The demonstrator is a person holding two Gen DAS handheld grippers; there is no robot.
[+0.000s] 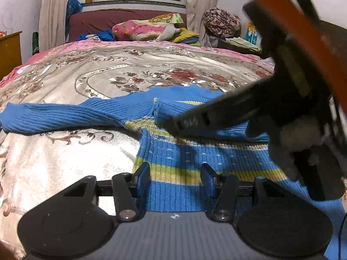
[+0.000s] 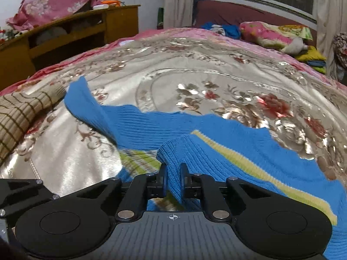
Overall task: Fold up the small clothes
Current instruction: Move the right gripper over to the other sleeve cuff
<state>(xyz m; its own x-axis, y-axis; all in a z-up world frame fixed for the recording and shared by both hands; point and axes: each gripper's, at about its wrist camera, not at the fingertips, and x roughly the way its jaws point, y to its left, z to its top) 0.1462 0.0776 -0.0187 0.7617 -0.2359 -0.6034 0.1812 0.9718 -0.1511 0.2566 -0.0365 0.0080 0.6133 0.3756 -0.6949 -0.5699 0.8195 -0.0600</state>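
A small blue ribbed sweater (image 1: 195,151) with yellow-green stripes lies flat on the bed. One sleeve (image 1: 54,114) stretches out to the left; the other sleeve (image 1: 164,108) lies folded across the chest. My left gripper (image 1: 174,177) hovers over the sweater's lower body, open, with nothing pinched. My right gripper (image 2: 173,177) is shut on a fold of the folded sleeve's blue knit (image 2: 216,151), which rises between its fingers. In the left wrist view the right gripper (image 1: 180,125) reaches in from the right, its tips on the chest by the cuff.
A shiny floral bedspread (image 1: 108,69) covers the bed. Pillows and bundled cloth (image 1: 143,30) pile at the headboard under a window. A tan checked garment (image 2: 21,112) lies at the bed's left edge, with a wooden cabinet (image 2: 65,36) beyond it.
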